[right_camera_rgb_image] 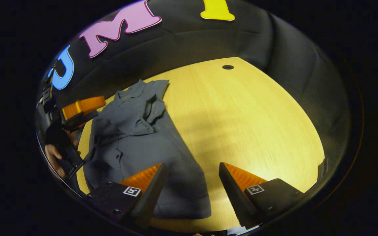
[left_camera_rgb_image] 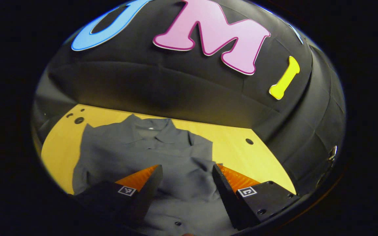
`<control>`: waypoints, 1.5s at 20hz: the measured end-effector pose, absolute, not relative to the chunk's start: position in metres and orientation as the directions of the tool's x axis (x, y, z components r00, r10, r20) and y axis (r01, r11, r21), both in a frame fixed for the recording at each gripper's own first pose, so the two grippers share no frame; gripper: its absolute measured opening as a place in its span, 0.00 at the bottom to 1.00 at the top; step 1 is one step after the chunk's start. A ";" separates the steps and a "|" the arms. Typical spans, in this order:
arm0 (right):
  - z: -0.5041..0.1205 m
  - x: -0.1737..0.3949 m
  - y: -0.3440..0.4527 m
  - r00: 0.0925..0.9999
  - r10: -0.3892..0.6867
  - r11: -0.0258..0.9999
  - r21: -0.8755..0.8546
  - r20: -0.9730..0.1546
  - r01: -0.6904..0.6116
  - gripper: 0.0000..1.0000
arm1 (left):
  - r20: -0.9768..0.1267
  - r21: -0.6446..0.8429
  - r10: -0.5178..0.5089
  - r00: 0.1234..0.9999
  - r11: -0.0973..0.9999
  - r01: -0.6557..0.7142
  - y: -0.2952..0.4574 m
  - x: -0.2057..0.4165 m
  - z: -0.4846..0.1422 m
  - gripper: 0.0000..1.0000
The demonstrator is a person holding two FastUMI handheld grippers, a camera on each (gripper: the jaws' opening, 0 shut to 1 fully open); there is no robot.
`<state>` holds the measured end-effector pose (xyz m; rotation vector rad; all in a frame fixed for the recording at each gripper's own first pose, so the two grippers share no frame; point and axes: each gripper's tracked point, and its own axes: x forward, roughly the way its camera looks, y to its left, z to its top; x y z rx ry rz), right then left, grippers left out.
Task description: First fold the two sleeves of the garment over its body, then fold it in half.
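A grey collared shirt (left_camera_rgb_image: 136,154) lies flat on the yellow table (left_camera_rgb_image: 241,154), collar at the far end. One sleeve (left_camera_rgb_image: 202,157) is folded in over the body. My left gripper (left_camera_rgb_image: 187,167) hovers open above the shirt's middle with nothing between its fingers. In the right gripper view the shirt (right_camera_rgb_image: 143,147) lies to the left, hem toward me, with a folded sleeve (right_camera_rgb_image: 144,113) on its chest. My right gripper (right_camera_rgb_image: 192,165) is open above the shirt's side edge near the hem, one finger over cloth, the other over bare wood. The left gripper (right_camera_rgb_image: 79,111) shows beyond the shirt, held by a hand (right_camera_rgb_image: 54,157).
The wooden table (right_camera_rgb_image: 248,124) stretches wide to the right of the shirt, with a small dark hole (right_camera_rgb_image: 227,67) near its far edge. More holes (left_camera_rgb_image: 79,120) mark the far left corner, and another hole (left_camera_rgb_image: 249,141) lies right of the shirt. Black cloth walls close the back and sides.
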<state>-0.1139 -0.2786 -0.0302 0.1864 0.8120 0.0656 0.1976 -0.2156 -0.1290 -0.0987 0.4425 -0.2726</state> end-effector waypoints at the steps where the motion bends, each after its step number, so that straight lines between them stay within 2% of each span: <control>1: -0.035 -0.117 -0.273 0.673 0.142 0.980 0.200 -0.726 0.009 0.99 | -0.424 -0.130 -0.256 0.868 0.966 0.222 -0.194 0.182 -0.136 0.96; 2: -0.040 -0.119 -0.270 0.658 0.151 0.979 0.205 -0.738 0.006 0.99 | -0.441 -0.105 -0.227 0.868 0.974 0.202 -0.170 0.166 -0.143 0.96; 3: -0.045 -0.120 -0.269 0.647 0.149 0.979 0.202 -0.748 0.008 0.99 | -0.459 -0.084 -0.200 0.866 0.980 0.181 -0.148 0.149 -0.151 0.92; 4: -0.046 -0.120 -0.272 0.651 0.133 0.982 0.190 -0.747 0.018 0.99 | -0.479 -0.069 -0.172 0.861 0.985 0.159 -0.126 0.131 -0.160 0.96; 7: -0.053 -0.120 -0.280 0.662 0.090 0.987 0.153 -0.744 0.039 0.99 | -0.540 -0.053 -0.095 0.836 0.995 0.079 -0.067 0.080 -0.191 0.96; 13: -0.090 -0.153 -0.277 0.573 0.089 0.991 0.132 -0.815 0.034 0.99 | -0.633 0.037 0.038 0.773 0.999 -0.018 0.015 0.000 -0.244 0.96; 17: -0.102 -0.171 -0.265 0.544 0.084 0.994 0.109 -0.835 0.013 1.00 | -0.667 0.015 0.043 0.744 0.999 -0.044 0.029 -0.028 -0.268 0.96; 23: -0.108 -0.193 -0.223 0.506 0.129 0.991 0.092 -0.853 -0.097 1.00 | -0.702 -0.002 0.028 0.712 0.999 -0.042 0.024 -0.050 -0.292 0.96; 28: -0.113 -0.199 -0.184 0.493 0.164 0.977 0.072 -0.855 -0.201 1.00 | -0.708 0.002 -0.017 0.706 1.000 0.026 -0.001 -0.047 -0.292 0.98; 30: -0.116 -0.199 -0.181 0.501 0.141 0.971 0.022 -0.854 -0.236 1.00 | -0.713 0.031 -0.015 0.701 0.998 0.053 -0.007 -0.046 -0.294 0.98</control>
